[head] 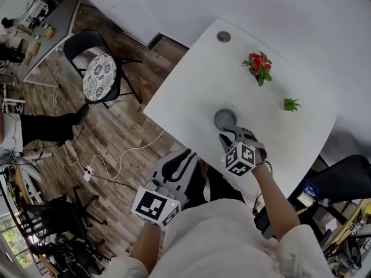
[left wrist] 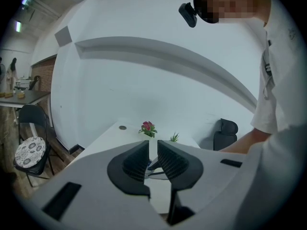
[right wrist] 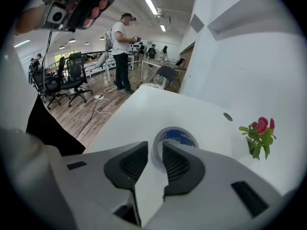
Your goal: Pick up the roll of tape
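Observation:
A grey roll of tape [head: 225, 119] with a blue inside lies flat near the front of the white table [head: 191, 86]. My right gripper [head: 232, 133] is at the roll's near rim. In the right gripper view the jaws stand almost together, and the near wall of the roll of tape [right wrist: 180, 135] sits in the narrow gap of the right gripper [right wrist: 155, 145], one finger outside and one over the hole. My left gripper [head: 188, 155] hangs off the table's front edge, above the floor. In its own view the left gripper [left wrist: 153, 145] is shut and holds nothing.
A red flower plant [head: 258, 67] and a small green plant [head: 291, 104] stand further back on the table. A round cable hole [head: 223, 36] is at the far corner. A black chair with a patterned cushion [head: 98, 74] and a white cable [head: 116, 161] are on the wooden floor to the left.

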The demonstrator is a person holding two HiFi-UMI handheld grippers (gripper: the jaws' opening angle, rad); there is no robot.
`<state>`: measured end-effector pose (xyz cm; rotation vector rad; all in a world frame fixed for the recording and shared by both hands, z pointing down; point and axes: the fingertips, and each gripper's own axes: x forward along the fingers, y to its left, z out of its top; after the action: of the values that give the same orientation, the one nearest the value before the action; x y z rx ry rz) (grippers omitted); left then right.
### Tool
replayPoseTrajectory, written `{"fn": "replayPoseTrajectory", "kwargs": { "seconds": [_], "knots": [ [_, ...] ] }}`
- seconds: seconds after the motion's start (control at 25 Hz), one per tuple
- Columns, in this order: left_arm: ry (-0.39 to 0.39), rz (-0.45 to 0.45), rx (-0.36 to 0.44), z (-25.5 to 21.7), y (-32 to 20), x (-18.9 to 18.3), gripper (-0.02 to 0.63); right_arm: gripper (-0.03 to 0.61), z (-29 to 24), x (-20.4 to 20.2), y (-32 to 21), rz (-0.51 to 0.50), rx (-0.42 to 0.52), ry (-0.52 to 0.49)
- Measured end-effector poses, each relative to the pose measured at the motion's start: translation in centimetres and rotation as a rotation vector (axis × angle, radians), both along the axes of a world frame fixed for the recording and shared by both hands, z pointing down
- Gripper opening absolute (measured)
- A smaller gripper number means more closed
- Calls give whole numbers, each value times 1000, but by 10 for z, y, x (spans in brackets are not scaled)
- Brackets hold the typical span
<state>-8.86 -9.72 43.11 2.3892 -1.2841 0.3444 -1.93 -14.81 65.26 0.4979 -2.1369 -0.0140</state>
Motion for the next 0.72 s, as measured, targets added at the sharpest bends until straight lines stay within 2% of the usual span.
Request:
{"fn": "replayPoseTrajectory", "kwargs": {
  "seconds": [0.32, 0.72],
  "knots": [
    [-10, -30, 4, -2, 2, 2, 63, 95, 23, 0, -3, -91, -9, 111],
    [-17, -67, -10, 0, 7, -14, 63, 82, 36, -7, -5, -145, -7, 185]
  ]
}}
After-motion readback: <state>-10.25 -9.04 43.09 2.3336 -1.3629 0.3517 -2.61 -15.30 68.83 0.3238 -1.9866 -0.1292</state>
